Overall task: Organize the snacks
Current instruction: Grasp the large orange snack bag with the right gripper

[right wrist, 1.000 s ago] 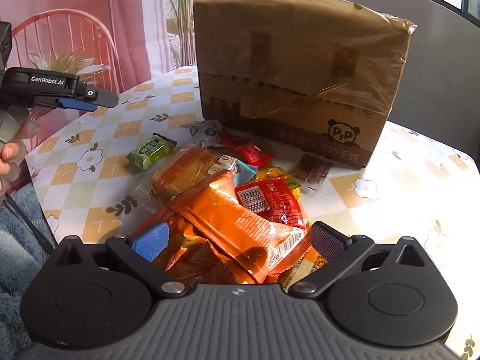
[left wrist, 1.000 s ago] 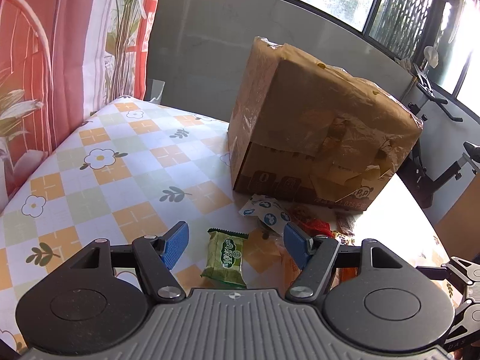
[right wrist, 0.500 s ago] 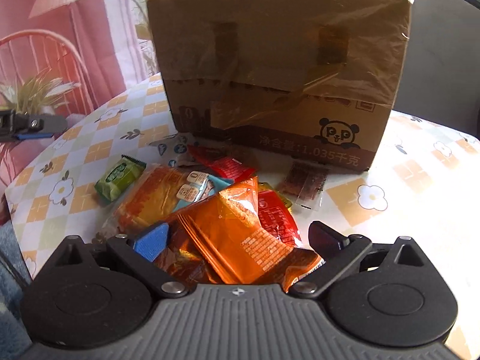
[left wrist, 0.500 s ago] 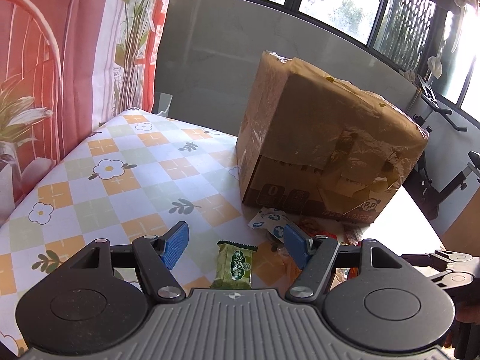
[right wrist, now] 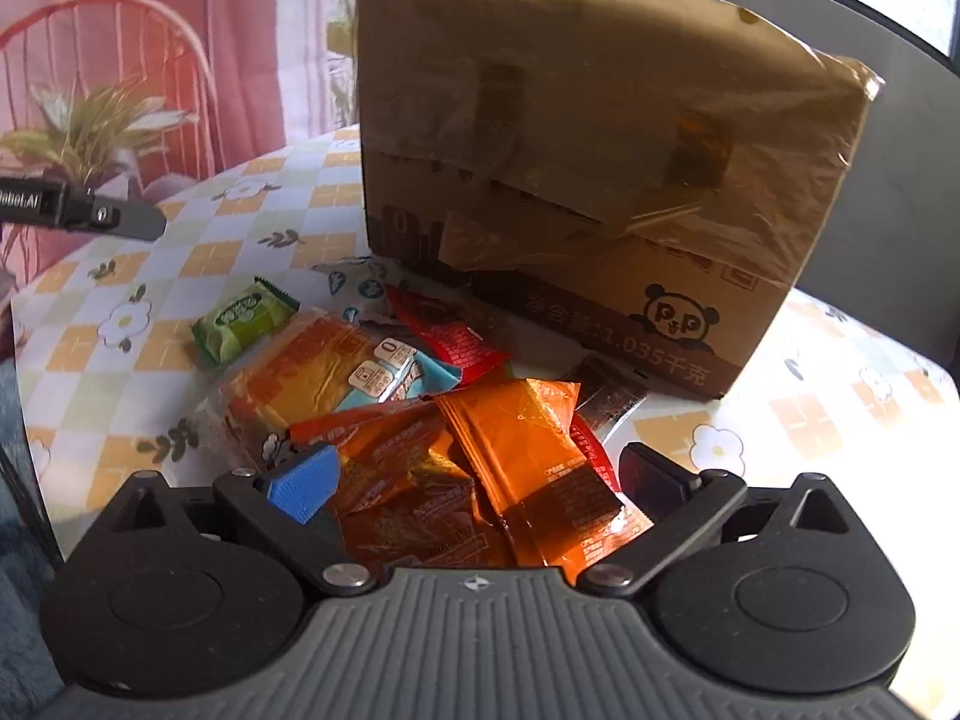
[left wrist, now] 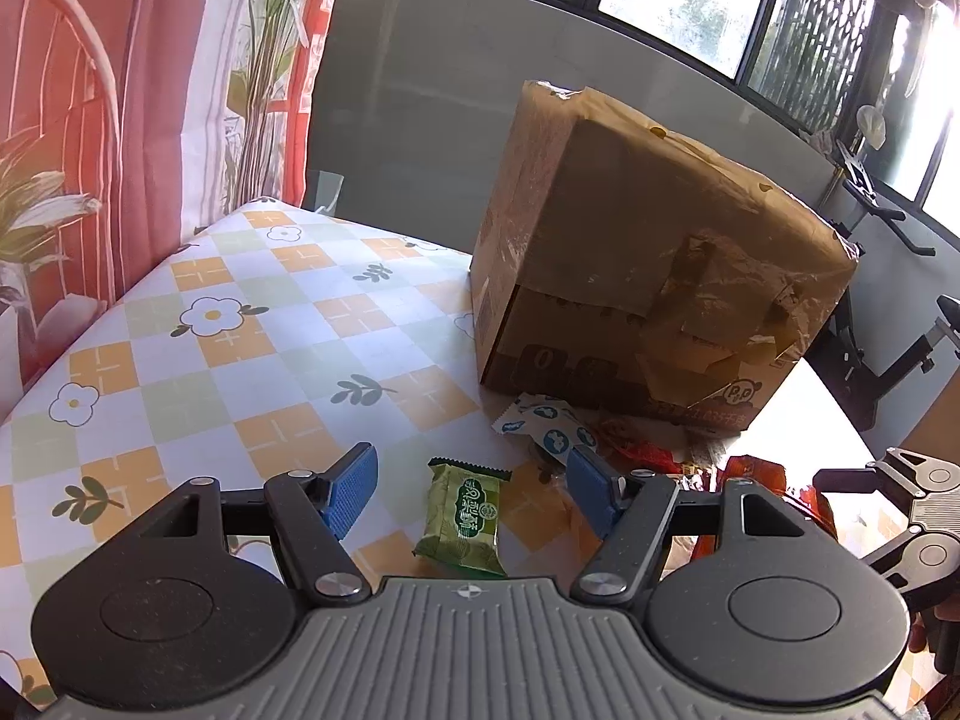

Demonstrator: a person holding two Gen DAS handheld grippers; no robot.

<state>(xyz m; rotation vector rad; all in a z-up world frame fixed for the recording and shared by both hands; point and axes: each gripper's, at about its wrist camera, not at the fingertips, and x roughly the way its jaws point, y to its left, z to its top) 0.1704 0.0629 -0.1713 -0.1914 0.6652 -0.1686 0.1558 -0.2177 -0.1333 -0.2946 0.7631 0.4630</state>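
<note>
A green snack packet (left wrist: 465, 519) lies flat on the checked tablecloth (left wrist: 240, 330), just below the gap of my left gripper (left wrist: 471, 468), which is open and holds nothing. My right gripper (right wrist: 474, 468) hovers open over a heap of snack packets (right wrist: 384, 372). Orange packets (right wrist: 516, 450) lie between its spread fingers, and the pads do not press on them. The green packet (right wrist: 243, 318) sits apart at the heap's left. A large taped cardboard box (right wrist: 600, 180) stands closed behind the heap.
A white and blue packet (left wrist: 546, 426) lies against the box (left wrist: 660, 276). The left gripper's finger (right wrist: 90, 213) juts in at the left edge of the right wrist view. The right gripper's frame (left wrist: 900, 498) shows at the right. Curtain and plants stand past the table's far left edge.
My right gripper has moved in over the snack heap toward the box and rolled a little. The left gripper has kept still over the green packet.
</note>
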